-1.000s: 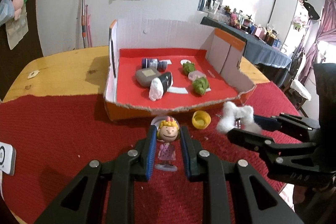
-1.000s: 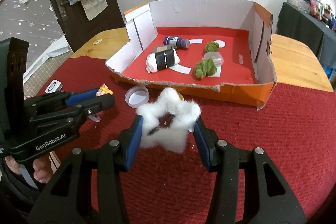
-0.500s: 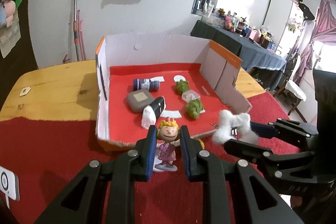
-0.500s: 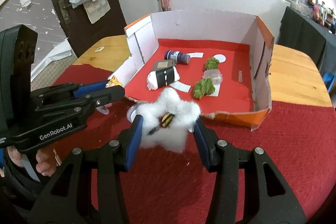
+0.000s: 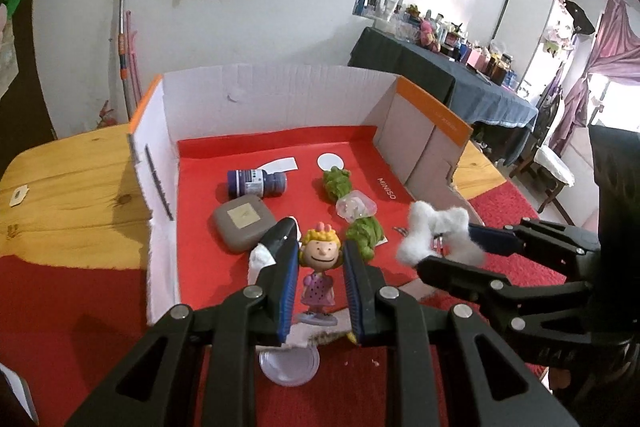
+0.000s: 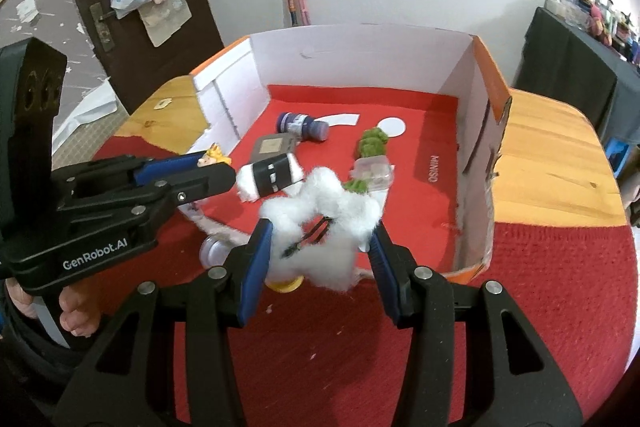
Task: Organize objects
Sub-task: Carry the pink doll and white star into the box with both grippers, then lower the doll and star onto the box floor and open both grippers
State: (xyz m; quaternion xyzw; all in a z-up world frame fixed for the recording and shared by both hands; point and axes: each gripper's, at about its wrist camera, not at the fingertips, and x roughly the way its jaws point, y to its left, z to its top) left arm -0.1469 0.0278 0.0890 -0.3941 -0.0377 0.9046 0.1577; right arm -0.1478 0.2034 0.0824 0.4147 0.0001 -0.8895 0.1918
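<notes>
My left gripper (image 5: 320, 263) is shut on a small girl figurine (image 5: 319, 273) with yellow hair and a purple dress, held above the front edge of the red-floored cardboard box (image 5: 276, 99). My right gripper (image 6: 320, 243) is shut on a white fluffy star (image 6: 320, 219) with a dark clip in its middle, also over the box's torn front edge. In the right wrist view the left gripper (image 6: 216, 173) shows at the left with the figurine's head (image 6: 214, 159). In the left wrist view the right gripper (image 5: 448, 247) holds the star (image 5: 436, 233) at the right.
Inside the box lie a purple bottle (image 5: 256, 183), a grey square case (image 5: 244, 223), a black-and-white roll (image 6: 272, 175), two green plush pieces (image 5: 336, 183) and a clear capsule (image 5: 356, 205). A clear lid (image 5: 288, 367) and a yellow cap (image 6: 286, 283) lie on the red cloth.
Both grippers have risen and moved forward with their objects, from over the red cloth to over the box's front edge.
</notes>
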